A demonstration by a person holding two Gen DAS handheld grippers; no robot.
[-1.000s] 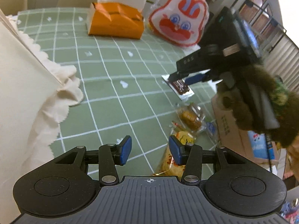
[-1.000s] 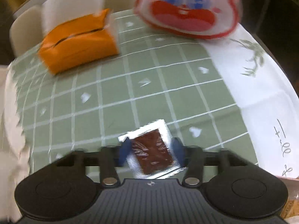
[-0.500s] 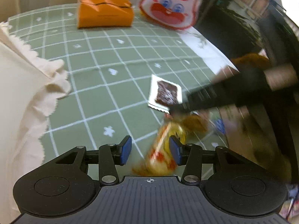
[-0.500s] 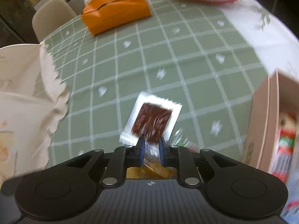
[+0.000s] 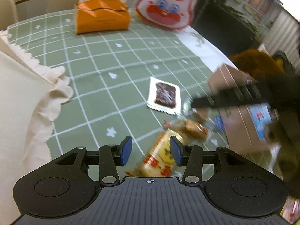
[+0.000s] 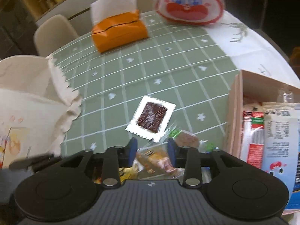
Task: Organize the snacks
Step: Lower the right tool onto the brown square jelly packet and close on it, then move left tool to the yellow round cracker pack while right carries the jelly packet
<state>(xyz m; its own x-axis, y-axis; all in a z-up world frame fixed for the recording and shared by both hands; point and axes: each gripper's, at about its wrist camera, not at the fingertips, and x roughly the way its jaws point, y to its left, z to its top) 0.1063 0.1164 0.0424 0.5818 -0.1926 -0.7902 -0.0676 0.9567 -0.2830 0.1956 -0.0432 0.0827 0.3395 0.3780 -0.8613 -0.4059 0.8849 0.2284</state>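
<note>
Through my left camera, the brown snack packet (image 5: 164, 95) that hung in my right gripper (image 5: 193, 104) a second ago now lies flat on the green cloth (image 5: 105, 60), ahead of my left gripper (image 5: 150, 151), whose blue pads stand apart around nothing; a yellow packet (image 5: 159, 155) lies just beyond and below them. The right gripper reaches in from the right, blurred. Through my right camera, that gripper (image 6: 151, 151) has gone from pinching the brown packet (image 6: 151, 119) to jaws apart and empty, tilted down over a clear-wrapped snack (image 6: 155, 159), cardboard box (image 6: 234, 112) at its right.
</note>
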